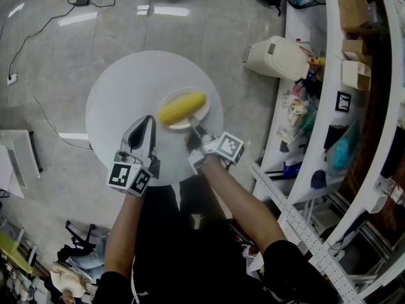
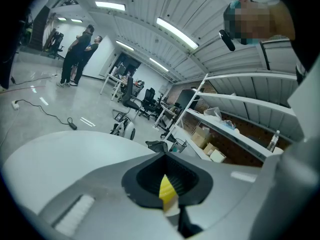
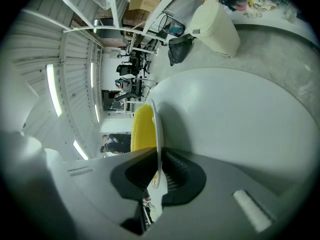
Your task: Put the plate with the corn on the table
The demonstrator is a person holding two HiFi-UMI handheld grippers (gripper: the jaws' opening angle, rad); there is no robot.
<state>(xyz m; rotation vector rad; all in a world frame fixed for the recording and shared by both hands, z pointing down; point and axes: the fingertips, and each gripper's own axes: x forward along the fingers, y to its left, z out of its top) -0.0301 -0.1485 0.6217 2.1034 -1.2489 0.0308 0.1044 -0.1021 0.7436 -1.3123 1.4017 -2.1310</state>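
We're looking down at the round white surface, and the plate is hanging over its right side with the yellow corn lying across it, though we can't tell if it's touching down. Our right tongs are pinching the plate's near rim. Our left tongs are hovering just left of it, clenched on nothing.

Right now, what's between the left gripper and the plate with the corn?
Only bare table separates the left gripper from the plate; head view shows it.
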